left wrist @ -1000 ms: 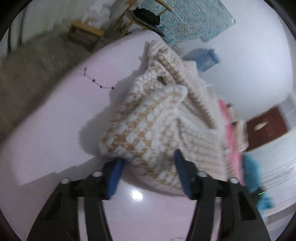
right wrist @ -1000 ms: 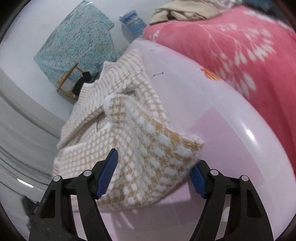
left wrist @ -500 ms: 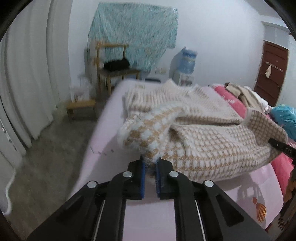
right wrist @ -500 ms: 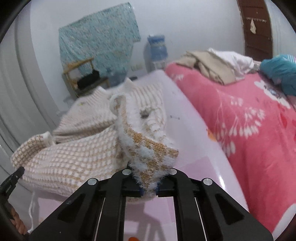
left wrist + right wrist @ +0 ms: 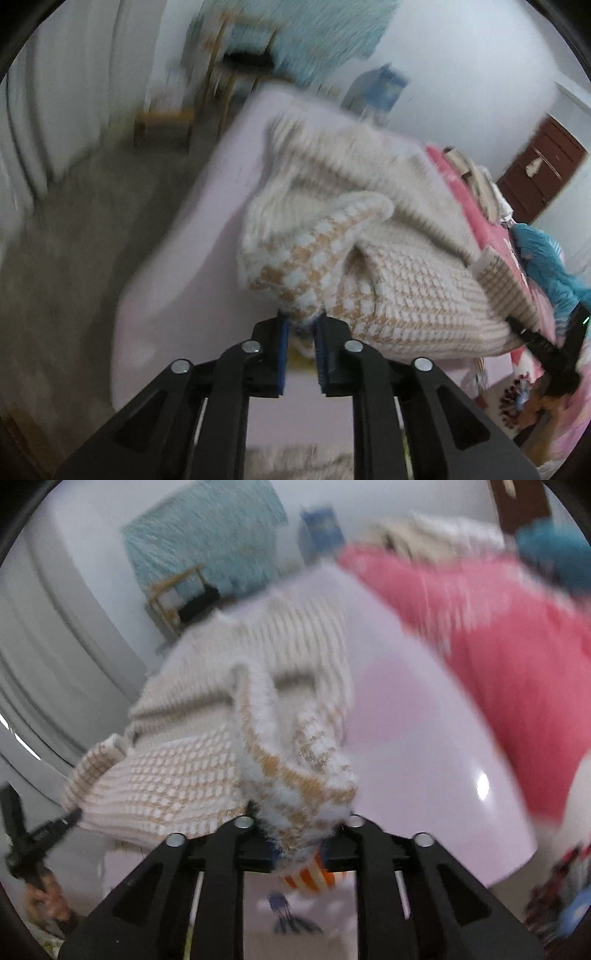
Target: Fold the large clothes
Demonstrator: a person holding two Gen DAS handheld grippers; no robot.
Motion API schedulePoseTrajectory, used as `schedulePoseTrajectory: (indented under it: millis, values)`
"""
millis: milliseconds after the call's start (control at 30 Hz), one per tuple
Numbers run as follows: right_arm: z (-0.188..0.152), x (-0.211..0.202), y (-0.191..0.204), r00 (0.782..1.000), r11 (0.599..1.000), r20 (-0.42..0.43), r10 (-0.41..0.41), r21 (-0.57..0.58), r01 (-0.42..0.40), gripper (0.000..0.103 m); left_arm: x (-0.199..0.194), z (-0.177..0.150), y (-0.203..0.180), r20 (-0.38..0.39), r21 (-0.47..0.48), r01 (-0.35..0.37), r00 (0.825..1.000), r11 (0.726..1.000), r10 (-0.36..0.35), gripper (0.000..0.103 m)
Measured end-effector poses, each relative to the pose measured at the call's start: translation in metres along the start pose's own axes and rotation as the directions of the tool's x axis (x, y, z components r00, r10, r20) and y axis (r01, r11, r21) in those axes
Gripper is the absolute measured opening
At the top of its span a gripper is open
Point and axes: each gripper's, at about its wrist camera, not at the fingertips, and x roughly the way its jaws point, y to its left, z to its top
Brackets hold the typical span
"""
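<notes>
Sweater [image 5: 391,273], cream and tan checked knit, lies bunched on the pale pink bed sheet [image 5: 173,280], its near edge lifted off the bed at two corners. Left tool [image 5: 300,328] angles downward, blue pads [image 5: 283,347] pinching a fuzzy corner of the knit; its jaws are easing apart, cloth between them. Right tool [image 5: 297,843] also angles downward, a thick fold of the hem caught between its jaws, which are opening a little too. In the right wrist view the left tool shows low at left, with a hand [image 5: 44,897] gripping its handle. Pink blanket [image 5: 495,627] lies beside the sweater on the right half of the bed. Wooden chair [image 5: 229,77] stands beyond the bed's far end. Both views are motion-blurred.
</notes>
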Motion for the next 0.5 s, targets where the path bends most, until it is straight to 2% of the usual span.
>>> schedulePoseTrajectory:
  millis: [33, 67, 133, 167, 200, 267, 367, 433, 500]
  values:
    - [-0.002, 0.005, -0.006, 1.000, 1.000, -0.026, -0.005, 0.022, 0.006, 0.026, 0.002, -0.003, 0.009, -0.019, -0.024, 0.000, 1.000, 1.000, 0.000, 0.021]
    - [-0.004, 0.006, -0.015, 0.999, 0.999, -0.043, -0.015, 0.047, 0.017, 0.033, -0.002, -0.003, 0.014, -0.006, -0.029, -0.010, 1.000, 1.000, 0.009, 0.025]
    - [-0.002, -0.003, -0.024, 0.999, 0.997, -0.022, -0.031, 0.065, 0.032, 0.045, -0.017, 0.000, 0.019, 0.049, -0.029, -0.041, 0.998, 0.999, 0.042, 0.041]
    - [0.000, -0.013, -0.029, 0.999, 0.996, 0.007, -0.048, 0.069, 0.048, 0.053, -0.030, 0.003, 0.023, 0.097, -0.029, -0.064, 0.993, 0.998, 0.066, 0.044]
    - [0.002, -0.020, -0.031, 0.998, 0.996, 0.029, -0.062, 0.070, 0.060, 0.056, -0.039, 0.007, 0.026, 0.128, -0.032, -0.081, 0.988, 0.996, 0.084, 0.047]
    - [0.006, -0.034, -0.035, 0.992, 0.992, 0.075, -0.102, 0.077, 0.096, 0.057, -0.055, 0.012, 0.032, 0.182, -0.038, -0.107, 0.977, 0.994, 0.112, 0.048]
    - [0.011, -0.051, -0.025, 0.979, 0.989, 0.142, -0.143, 0.044, 0.138, 0.058, -0.065, 0.023, 0.024, 0.222, -0.007, -0.097, 0.970, 0.995, 0.096, 0.050]
    - [0.015, -0.053, -0.010, 0.977, 0.992, 0.173, -0.122, 0.000, 0.124, 0.060, -0.064, 0.027, 0.007, 0.229, 0.041, -0.067, 0.972, 0.997, 0.056, 0.053]
    - [0.016, -0.049, 0.018, 0.980, 0.993, 0.190, -0.059, -0.094, 0.078, 0.065, -0.053, 0.030, -0.018, 0.206, 0.115, -0.015, 0.979, 0.993, -0.009, 0.056]
